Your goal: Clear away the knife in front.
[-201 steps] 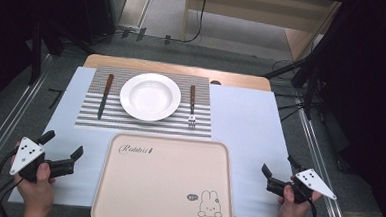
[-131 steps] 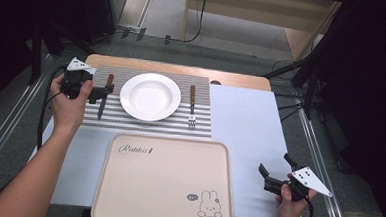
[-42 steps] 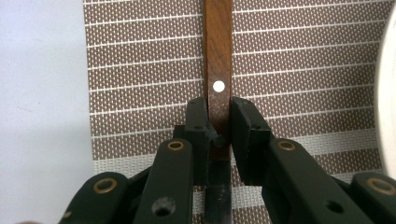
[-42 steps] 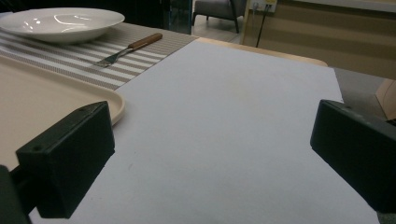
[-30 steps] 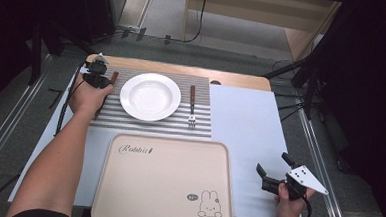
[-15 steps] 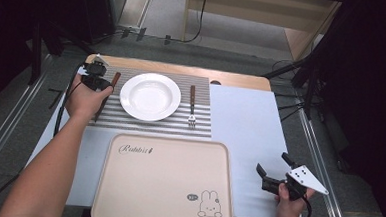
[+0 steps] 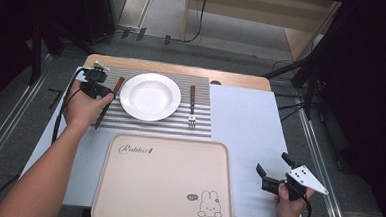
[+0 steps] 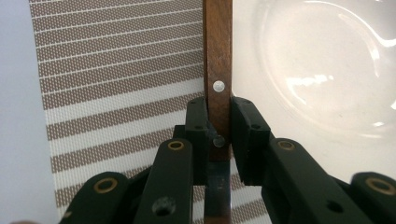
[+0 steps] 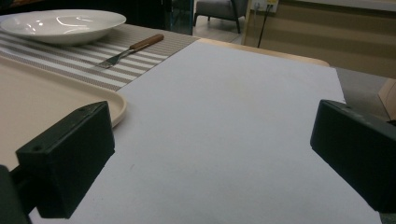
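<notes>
From the high view we lift the knife (image 7: 109, 101) level off the striped mat (image 7: 200, 129) near the desk's far-left corner, clear of the plate (image 7: 150, 96); the left gripper view shows the left gripper (image 8: 219, 135) clamped on its wooden handle, and the right gripper view shows the right gripper (image 9: 210, 158) gaping empty.

Bright, even light on the desk (image 7: 245, 121), darkness all round it

In the high view, overhead light falls flat on the desk with only faint shadows, while the room's left and right sides sink into black. The plate (image 8: 322, 70) shows white glare streaks in the left gripper view. In the right gripper view the near jaws are blurred and the plate's rim gleams.
</notes>
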